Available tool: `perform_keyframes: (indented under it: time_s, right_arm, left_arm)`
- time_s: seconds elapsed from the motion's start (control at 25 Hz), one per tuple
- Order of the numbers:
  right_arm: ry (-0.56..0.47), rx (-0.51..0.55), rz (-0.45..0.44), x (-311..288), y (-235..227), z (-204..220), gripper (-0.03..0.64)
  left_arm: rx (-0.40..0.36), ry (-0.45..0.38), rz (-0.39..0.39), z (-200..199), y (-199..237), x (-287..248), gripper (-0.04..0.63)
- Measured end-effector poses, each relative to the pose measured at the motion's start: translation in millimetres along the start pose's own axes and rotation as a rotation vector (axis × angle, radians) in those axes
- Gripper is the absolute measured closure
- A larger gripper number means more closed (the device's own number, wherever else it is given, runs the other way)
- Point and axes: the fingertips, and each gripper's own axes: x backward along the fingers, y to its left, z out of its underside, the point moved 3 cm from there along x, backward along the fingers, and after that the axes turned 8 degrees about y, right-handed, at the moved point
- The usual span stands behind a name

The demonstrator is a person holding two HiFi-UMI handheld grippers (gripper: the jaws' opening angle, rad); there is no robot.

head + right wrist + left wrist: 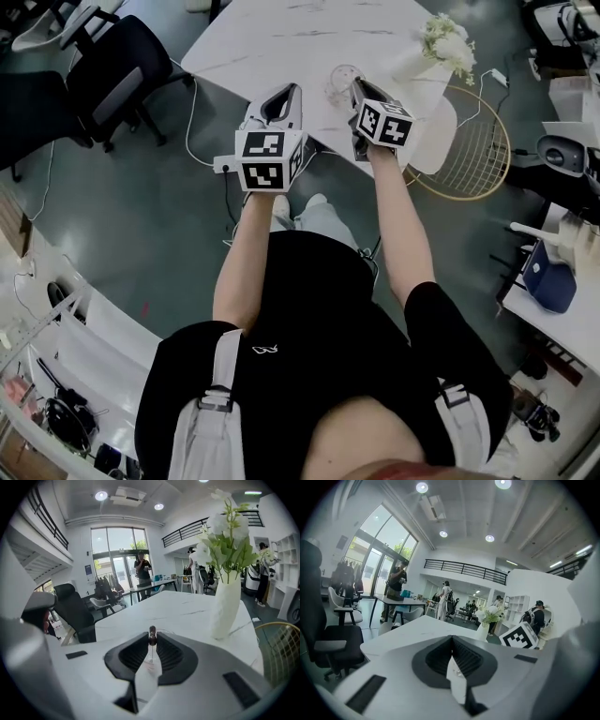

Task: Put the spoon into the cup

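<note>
We pinch the spoon (152, 631) between our right gripper's (151, 640) jaws, beside the cup (341, 84) at upper centre; our left gripper's (452, 640) jaws press together, holding nothing.

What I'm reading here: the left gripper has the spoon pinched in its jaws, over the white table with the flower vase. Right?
Not quite: the spoon is pinched in the right gripper, not the left. The right gripper view shows its thin stem between the closed jaws; the left gripper is shut on nothing. The white table and flower vase are there as stated.
</note>
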Motion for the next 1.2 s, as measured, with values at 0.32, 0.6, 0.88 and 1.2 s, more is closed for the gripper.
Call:
perform_keyframes:
  time_s: [0.32,0.6,0.88,1.2]
  right_arm:
    - [-0.052,-0.037,0.057,22.9,-8.5,-14.1,0.518]
    - [-0.3,0.033,0.074,92.6,4.9,-86.2,0.522]
    - [-0.615,0.222,-0.029,194.9,49.6,-163.6,0.611]
    - [-0.632,0.284,0.044,218.9,54.8,-156.0,0.611]
  left_arm:
    - [-0.031,-0.06,0.013,-22.0,2.2,12.3,0.58]
    - [-0.031,-0.158,0.061,-63.9,-6.1,8.1,0.58]
    - [-0.1,-0.323,0.056,-156.1,-18.7,12.0,0.58]
    - [-0.182,-0.342,-0.06,-160.1,-32.8,22.5,0.58]
